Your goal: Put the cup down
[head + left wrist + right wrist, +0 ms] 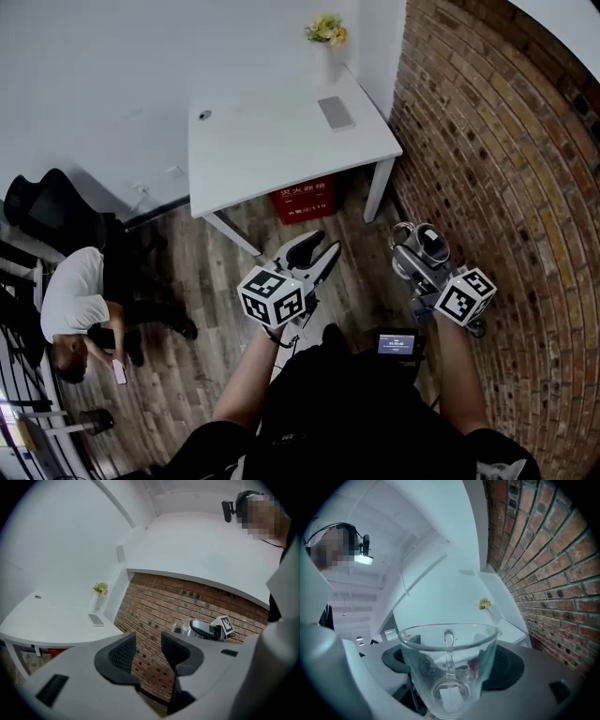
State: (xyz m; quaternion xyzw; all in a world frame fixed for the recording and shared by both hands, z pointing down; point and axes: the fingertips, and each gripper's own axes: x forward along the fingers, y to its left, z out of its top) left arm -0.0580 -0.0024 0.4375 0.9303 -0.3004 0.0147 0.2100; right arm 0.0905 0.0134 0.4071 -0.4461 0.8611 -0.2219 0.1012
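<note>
Right gripper (422, 251) pinches the glass cup (449, 663), upright and off the floor. Left gripper (147, 645) at its nine o'clock, jaws spread, empty. White table (272, 141) at twelve o'clock.

Clear glossy glass cup (447, 667), rough brick wall (487, 141), smooth matt table (272, 141), wood floor (206, 309)

This looks like an office or studio room. A plain white table (272, 141) stands in the corner between a white wall (94, 75) and an exposed brick wall (506, 150), on a wood-plank floor (206, 319). A black office chair (52, 214) stands at one side, beside a seated person (75, 300) holding a phone (119, 372). A vase of yellow flowers (326, 33) stands on the table.
</note>
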